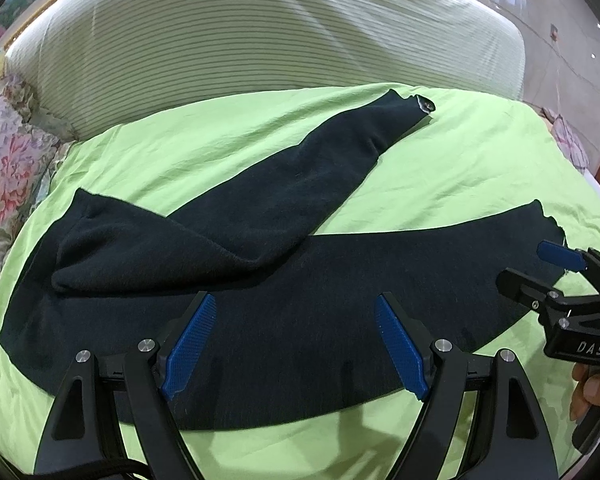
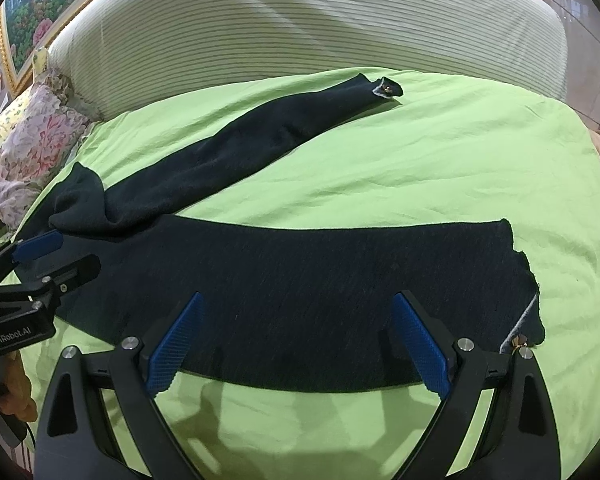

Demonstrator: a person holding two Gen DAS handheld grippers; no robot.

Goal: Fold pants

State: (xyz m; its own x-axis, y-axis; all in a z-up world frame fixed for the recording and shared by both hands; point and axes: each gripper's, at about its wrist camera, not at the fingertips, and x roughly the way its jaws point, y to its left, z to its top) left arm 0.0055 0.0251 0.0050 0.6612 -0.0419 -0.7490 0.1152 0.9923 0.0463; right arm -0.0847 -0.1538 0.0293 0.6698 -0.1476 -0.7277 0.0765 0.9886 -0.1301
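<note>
The pants (image 1: 284, 320) lie spread on the green sheet (image 1: 440, 168) of the bed, dark and almost black, not yet folded. One leg runs flat across the sheet straight in front of me, its ragged hem (image 2: 524, 280) ending on my right. The other leg (image 2: 228, 164) angles away toward the far side of the bed and ends in a hem that curls up, showing a pale lining and a small gold bit I cannot make out. Where the two legs meet, on my left, the cloth of the far leg is bunched into a thick fold (image 1: 140, 248) that lies over the near leg.

My left gripper (image 1: 296, 346) hangs over the near leg close to that fold, its blue pads (image 1: 190, 348) spread wide with nothing between them. My right gripper (image 2: 298, 346) hangs over the same leg nearer the hem, its pads (image 2: 420, 348) likewise spread wide and empty. Whether either one touches the cloth I cannot tell. In each view the other gripper shows at the edge with my hand (image 2: 16, 392) wrapped round its handle.

Beyond the sheet a striped white cover (image 1: 260, 36) rises across the back of the bed. A flowered pillow (image 2: 32, 148) sits at the left edge, and a framed flower picture (image 2: 32, 24) hangs on the wall behind it.
</note>
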